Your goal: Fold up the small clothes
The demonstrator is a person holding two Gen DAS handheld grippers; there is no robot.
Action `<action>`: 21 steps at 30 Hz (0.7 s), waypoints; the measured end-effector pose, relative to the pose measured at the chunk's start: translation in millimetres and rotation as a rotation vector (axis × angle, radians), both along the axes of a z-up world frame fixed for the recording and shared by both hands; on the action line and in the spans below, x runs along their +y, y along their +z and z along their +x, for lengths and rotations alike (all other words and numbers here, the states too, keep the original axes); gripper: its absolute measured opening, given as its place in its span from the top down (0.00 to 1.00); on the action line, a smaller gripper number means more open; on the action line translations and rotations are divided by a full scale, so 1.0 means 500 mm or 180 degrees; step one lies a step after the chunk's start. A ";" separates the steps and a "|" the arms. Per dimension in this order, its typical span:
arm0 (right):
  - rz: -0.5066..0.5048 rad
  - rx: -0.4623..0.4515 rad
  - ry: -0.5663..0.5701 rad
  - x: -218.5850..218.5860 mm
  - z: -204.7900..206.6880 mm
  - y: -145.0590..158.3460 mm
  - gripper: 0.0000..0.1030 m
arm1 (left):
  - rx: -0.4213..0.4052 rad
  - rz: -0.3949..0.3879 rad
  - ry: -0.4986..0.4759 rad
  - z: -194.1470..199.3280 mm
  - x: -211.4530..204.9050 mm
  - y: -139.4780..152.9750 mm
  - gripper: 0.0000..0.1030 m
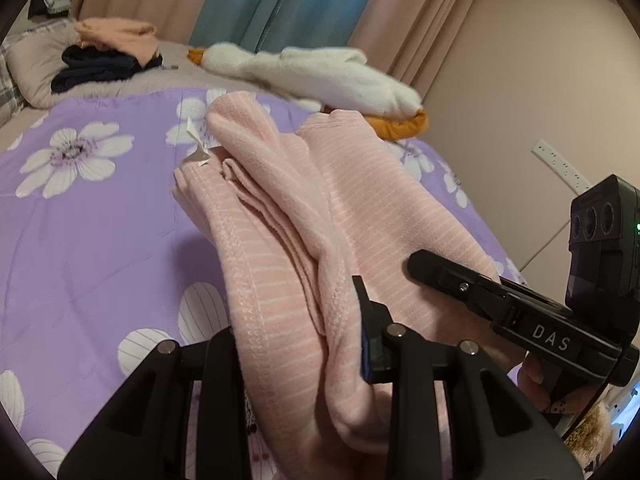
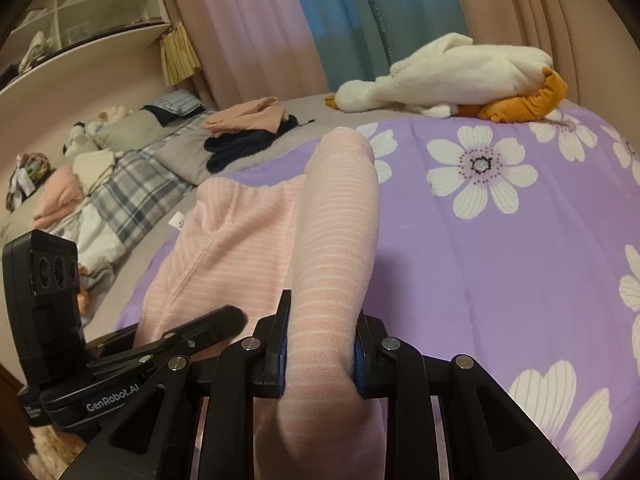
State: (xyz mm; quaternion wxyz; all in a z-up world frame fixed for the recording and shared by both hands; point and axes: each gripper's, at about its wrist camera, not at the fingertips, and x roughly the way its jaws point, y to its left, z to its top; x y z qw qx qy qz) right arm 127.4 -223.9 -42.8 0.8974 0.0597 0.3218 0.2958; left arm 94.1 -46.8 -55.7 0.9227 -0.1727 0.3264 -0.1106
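A pink striped garment (image 1: 352, 208) lies bunched in folds on the purple floral bedspread (image 1: 88, 240). My left gripper (image 1: 304, 344) is shut on a thick fold of it at the near edge. In the right wrist view my right gripper (image 2: 320, 344) is shut on another fold of the same pink garment (image 2: 336, 232), which rises between the fingers. The right gripper's body also shows in the left wrist view (image 1: 520, 304), close on the right. The left gripper's body shows in the right wrist view (image 2: 132, 368), close on the left.
A white plush goose (image 1: 320, 76) lies at the far side of the bed. A stack of folded peach and dark clothes (image 1: 108, 56) sits at the far left, by pillows and a plaid blanket (image 2: 132, 196). Curtains and a wall stand behind.
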 end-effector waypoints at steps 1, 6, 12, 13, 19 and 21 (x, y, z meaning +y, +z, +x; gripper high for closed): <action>0.0019 0.0038 -0.0005 -0.003 0.010 -0.012 0.75 | 0.0047 0.0011 0.0002 0.010 -0.003 -0.009 0.71; 0.0006 0.0335 -0.0028 -0.010 0.060 -0.086 0.75 | 0.0314 0.0153 0.0040 0.058 -0.018 -0.073 0.71; -0.0124 0.0730 -0.0087 -0.005 0.094 -0.155 0.75 | 0.0657 0.0197 0.0102 0.083 -0.024 -0.141 0.70; -0.0158 0.0760 -0.0103 -0.003 0.094 -0.161 0.75 | 0.0676 0.0208 0.0114 0.085 -0.024 -0.145 0.70; -0.0304 0.0916 -0.0161 -0.006 0.097 -0.186 0.72 | 0.0901 0.0108 0.0189 0.089 -0.014 -0.173 0.65; -0.0356 0.0947 -0.0199 -0.008 0.096 -0.194 0.66 | 0.0943 0.0029 0.0227 0.087 -0.009 -0.182 0.62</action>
